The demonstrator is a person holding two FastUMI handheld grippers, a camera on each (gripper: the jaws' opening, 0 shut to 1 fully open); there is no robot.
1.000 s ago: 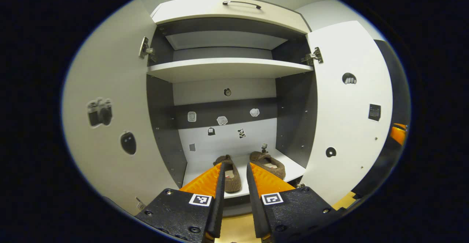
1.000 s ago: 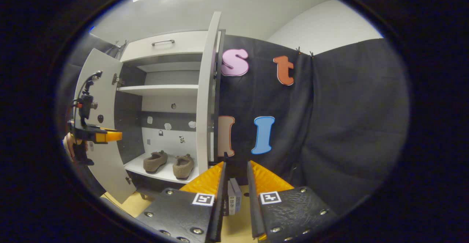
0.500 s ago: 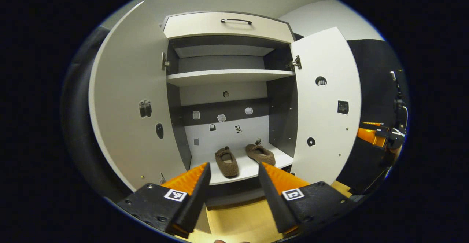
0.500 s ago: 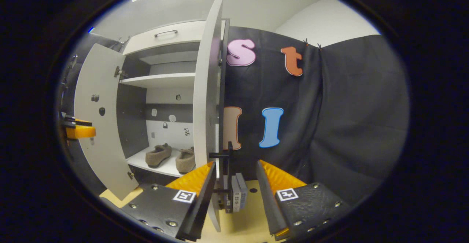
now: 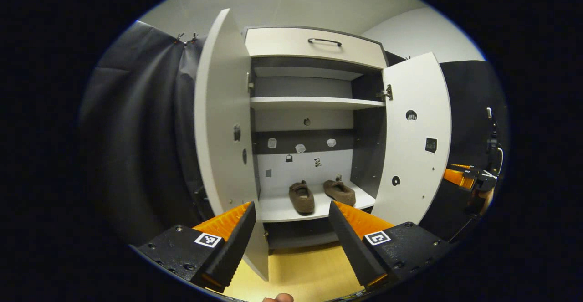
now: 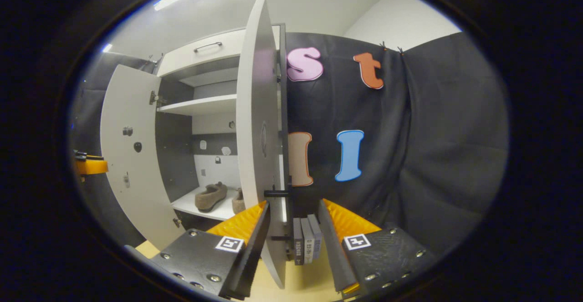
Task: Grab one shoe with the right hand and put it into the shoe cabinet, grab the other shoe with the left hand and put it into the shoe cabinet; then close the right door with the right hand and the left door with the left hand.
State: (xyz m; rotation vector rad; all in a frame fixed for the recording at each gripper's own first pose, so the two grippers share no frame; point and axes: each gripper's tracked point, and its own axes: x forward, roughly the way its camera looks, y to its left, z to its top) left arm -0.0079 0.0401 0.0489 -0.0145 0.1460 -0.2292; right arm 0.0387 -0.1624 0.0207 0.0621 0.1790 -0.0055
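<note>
Brown shoes [image 5: 322, 194] sit shelved as the right tongs [image 6: 291, 222], open and empty, straddle the right door [image 6: 257, 147] edge; left tongs [image 5: 291, 222] gape, empty.

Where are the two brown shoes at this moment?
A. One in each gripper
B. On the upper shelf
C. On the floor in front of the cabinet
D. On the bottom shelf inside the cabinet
D: both shoes lie side by side on the bottom shelf of the open cabinet.
</note>
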